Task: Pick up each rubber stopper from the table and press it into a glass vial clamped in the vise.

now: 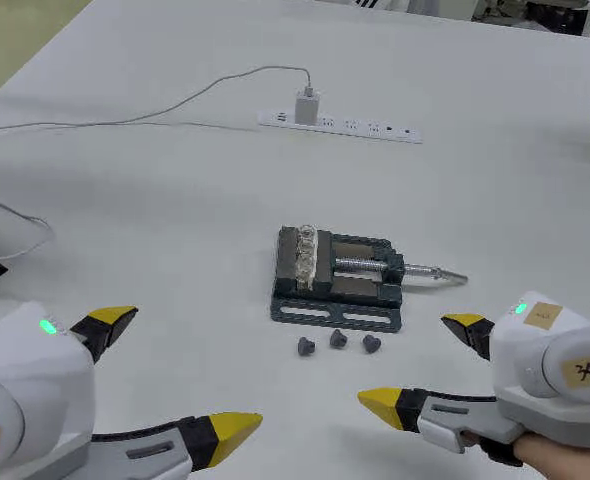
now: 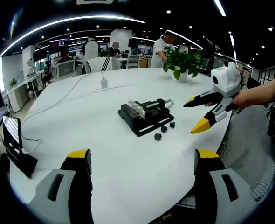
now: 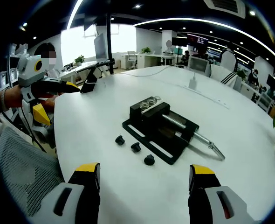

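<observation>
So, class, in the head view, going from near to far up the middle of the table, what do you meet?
Rubber stoppers → vise → power strip.

Open-plan office: a broad white desk (image 1: 175,200) sits beneath long ceiling light strips (image 2: 72,21), with workstations (image 3: 149,59), monitors (image 3: 100,46) and office chairs (image 2: 65,69) ranged beyond its far edge. A power strip (image 1: 340,125) lies near that edge, a potted plant (image 2: 182,63) stands at the rim, and people (image 2: 161,49) stand and sit among the workstations behind.
</observation>
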`<state>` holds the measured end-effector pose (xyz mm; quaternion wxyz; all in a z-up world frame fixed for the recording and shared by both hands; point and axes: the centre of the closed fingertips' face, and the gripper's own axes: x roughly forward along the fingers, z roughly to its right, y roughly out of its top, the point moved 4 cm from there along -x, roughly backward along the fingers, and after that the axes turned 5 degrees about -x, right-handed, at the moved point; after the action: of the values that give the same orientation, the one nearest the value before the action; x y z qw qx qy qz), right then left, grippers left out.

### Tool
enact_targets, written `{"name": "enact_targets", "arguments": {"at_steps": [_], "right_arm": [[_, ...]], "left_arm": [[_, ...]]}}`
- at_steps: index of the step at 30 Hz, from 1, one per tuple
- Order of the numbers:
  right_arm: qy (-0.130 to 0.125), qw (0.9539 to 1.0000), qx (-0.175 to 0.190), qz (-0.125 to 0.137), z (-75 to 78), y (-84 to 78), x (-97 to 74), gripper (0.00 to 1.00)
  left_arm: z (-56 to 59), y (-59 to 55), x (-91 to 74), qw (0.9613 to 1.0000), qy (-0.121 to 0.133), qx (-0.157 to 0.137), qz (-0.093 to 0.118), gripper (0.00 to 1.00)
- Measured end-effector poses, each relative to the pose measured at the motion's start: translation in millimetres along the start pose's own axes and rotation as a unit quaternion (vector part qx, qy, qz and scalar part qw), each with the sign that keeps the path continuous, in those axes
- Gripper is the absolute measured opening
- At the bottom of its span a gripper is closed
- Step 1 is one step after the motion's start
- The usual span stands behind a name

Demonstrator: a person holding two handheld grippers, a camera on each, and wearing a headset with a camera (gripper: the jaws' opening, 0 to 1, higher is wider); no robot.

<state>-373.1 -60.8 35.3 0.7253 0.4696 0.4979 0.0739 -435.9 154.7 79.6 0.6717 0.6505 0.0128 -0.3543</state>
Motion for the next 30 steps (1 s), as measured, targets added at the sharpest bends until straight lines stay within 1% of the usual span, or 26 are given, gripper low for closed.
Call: {"name": "enact_targets", "arguments": {"at_steps": [4,7,11,18,23,30], "right_arm": [[0.006,1.0000,-0.001,-0.005,-1.4,-1.0,7.0,0.70],[0.006,0.9999,0.001,-0.008,-1.0,-2.3,12.2,0.68],[0.005,0.9999,0.002,-0.012,-0.5,-2.9,17.7,0.61],[-0.008,0.9996,0.026,-0.010,3.4,-2.1,22.3,0.45],[-0.016,0.9993,0.032,-0.013,4.6,-3.7,25.0,0.38],[-0.019,0.9989,0.038,-0.016,2.6,-6.4,29.5,0.28]], "left_arm": [[0.3,-0.7,0.1,1.0000,-0.002,0.001,-0.003,0.90],[0.6,-1.1,0.4,1.0000,-0.003,0.000,-0.004,0.90],[0.9,-2.1,1.0,1.0000,-0.004,0.000,-0.007,0.90],[1.5,-4.7,1.7,0.9999,-0.005,-0.002,-0.011,0.90],[2.2,-6.6,2.1,0.9999,-0.006,-0.003,-0.013,0.89],[2.7,-7.9,2.5,0.9999,-0.007,-0.005,-0.015,0.89]]}}
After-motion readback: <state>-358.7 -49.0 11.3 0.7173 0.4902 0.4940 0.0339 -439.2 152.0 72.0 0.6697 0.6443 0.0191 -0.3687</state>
